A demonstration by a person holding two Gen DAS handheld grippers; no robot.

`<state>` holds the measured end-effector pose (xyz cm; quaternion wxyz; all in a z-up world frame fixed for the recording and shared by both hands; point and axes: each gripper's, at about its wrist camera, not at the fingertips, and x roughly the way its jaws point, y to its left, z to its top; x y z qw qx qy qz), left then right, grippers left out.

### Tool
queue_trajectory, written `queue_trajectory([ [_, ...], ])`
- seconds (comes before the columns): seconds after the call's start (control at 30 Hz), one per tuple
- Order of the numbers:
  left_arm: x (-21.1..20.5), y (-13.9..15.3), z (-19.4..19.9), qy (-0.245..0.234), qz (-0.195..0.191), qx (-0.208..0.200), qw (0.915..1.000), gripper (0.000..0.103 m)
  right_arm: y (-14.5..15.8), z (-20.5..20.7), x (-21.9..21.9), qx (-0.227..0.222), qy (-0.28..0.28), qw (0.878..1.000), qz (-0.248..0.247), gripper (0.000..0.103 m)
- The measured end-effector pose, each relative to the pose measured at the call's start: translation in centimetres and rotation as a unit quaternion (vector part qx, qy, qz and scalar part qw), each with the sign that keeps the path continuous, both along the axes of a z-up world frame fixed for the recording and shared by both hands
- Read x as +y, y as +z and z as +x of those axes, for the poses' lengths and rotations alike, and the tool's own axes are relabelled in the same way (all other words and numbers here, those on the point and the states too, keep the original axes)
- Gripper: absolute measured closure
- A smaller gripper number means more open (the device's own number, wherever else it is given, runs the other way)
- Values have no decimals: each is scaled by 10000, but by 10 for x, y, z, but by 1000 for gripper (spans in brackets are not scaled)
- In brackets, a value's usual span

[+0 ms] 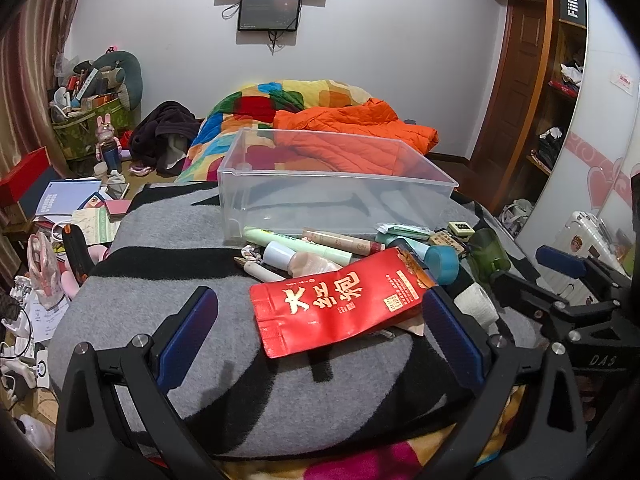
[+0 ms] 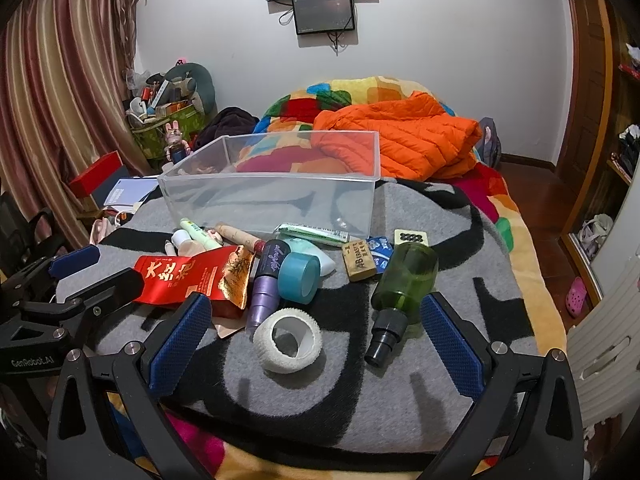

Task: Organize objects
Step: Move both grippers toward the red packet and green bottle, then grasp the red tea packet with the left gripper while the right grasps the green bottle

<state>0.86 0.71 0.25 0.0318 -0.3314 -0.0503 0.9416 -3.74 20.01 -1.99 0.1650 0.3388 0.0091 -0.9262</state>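
Small things piled in front of the clear box (image 2: 272,196).
Left gripper (image 1: 320,330) wide around red packet (image 1: 340,300); right gripper (image 2: 316,340) wide, empty.

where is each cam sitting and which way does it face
Left wrist: on the left gripper, facing across the bed at the red packet and clear bin; the right gripper shows at its right edge.
Right wrist: on the right gripper, facing the white tape roll and green bottle; left gripper at left.
Both share bin, packet, tape.
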Motion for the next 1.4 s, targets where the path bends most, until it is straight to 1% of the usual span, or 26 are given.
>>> queue_trajectory([
  [0.07, -4, 0, 0, 17, -3, 30, 10000, 1, 4, -2, 3, 59, -1, 10000, 13, 0],
  [0.13, -11, -1, -2, 46, 28, 3, 10000, 14, 7, -4, 8, 166, -105, 9998, 85, 0],
  [0.17, -14, -2, -4, 54, 53, -68, 9999, 24, 9, -5, 11, 219, -176, 9995, 130, 0],
  [0.2, -18, -3, -7, 55, 91, -137, 9998, 27, 10, -8, 15, 259, -246, 9992, 162, 1],
  [0.3, -31, -8, -15, 68, 273, -312, 9991, 27, 11, -19, 26, 229, -450, 9985, 188, 4],
  [0.37, -37, -13, -21, 88, 341, -434, 9984, 27, 8, -28, 36, 122, -564, 9983, 98, 11],
  [0.5, -40, -31, -30, 3, 526, -723, 9960, 27, -5, -46, 52, -229, -748, 9968, -181, 18],
  [0.57, -37, -41, -34, -92, 665, -883, 9938, 27, -15, -56, 56, -476, -744, 9956, -309, 27],
  [0.6, -35, -45, -34, -143, 716, -917, 9931, 27, -19, -59, 56, -565, -737, 9951, -333, 29],
  [0.67, -29, -46, -33, -184, 618, -822, 9945, 27, -27, -67, 56, -736, -706, 9941, -370, 38],
  [0.7, -25, -47, -33, -249, 583, -813, 9947, 27, -31, -71, 55, -812, -691, 9936, -373, 40],
  [0.77, -20, -48, -34, -345, 582, -807, 9944, 27, -37, -75, 53, -930, -693, 9925, -396, 48],
  [0.83, -17, -48, -33, -457, 607, -790, 9940, 39, -43, -78, 51, -1044, -674, 9912, -463, 55],
  [0.87, -16, -47, -33, -487, 615, -794, 9938, 51, -45, -78, 50, -1068, -663, 9909, -480, 62],
  [0.9, -16, -46, -33, -507, 607, -803, 9936, 60, -46, -78, 50, -1085, -647, 9908, -483, 65],
  [0.93, -17, -45, -32, -546, 631, -807, 9932, 66, -46, -76, 49, -1063, -636, 9912, -468, 65],
  [0.97, -18, -44, -31, -589, 693, -829, 9924, 75, -45, -74, 48, -1016, -629, 9919, -442, 65],
  [1.07, -24, -41, -28, -664, 837, -906, 9901, 82, -41, -67, 47, -888, -603, 9935, -377, 65],
  [1.1, -25, -40, -26, -657, 795, -921, 9904, 82, -40, -65, 47, -864, -597, 9938, -371, 65],
  [1.2, -22, -30, -23, -659, 470, -887, 9928, 81, -37, -60, 48, -816, -573, 9944, -362, 65],
  [1.23, -21, -25, -23, -714, 393, -858, 9930, 78, -36, -58, 48, -805, -568, 9945, -353, 65],
  [1.27, -19, -21, -23, -758, 336, -832, 9931, 67, -34, -56, 48, -790, -560, 9947, -350, 65],
  [1.3, -17, -16, -24, -804, 291, -792, 9932, 51, -33, -55, 48, -774, -549, 9948, -357, 65],
  [1.33, -14, -11, -26, -868, 252, -727, 9933, 42, -32, -55, 49, -763, -538, 9950, -365, 65],
  [1.37, -9, -6, -27, -959, 215, -658, 9930, 31, -30, -54, 49, -744, -530, 9951, -386, 65],
  [1.4, -6, -3, -28, -1042, 182, -624, 9924, 25, -28, -53, 50, -728, -518, 9951, -413, 65],
])
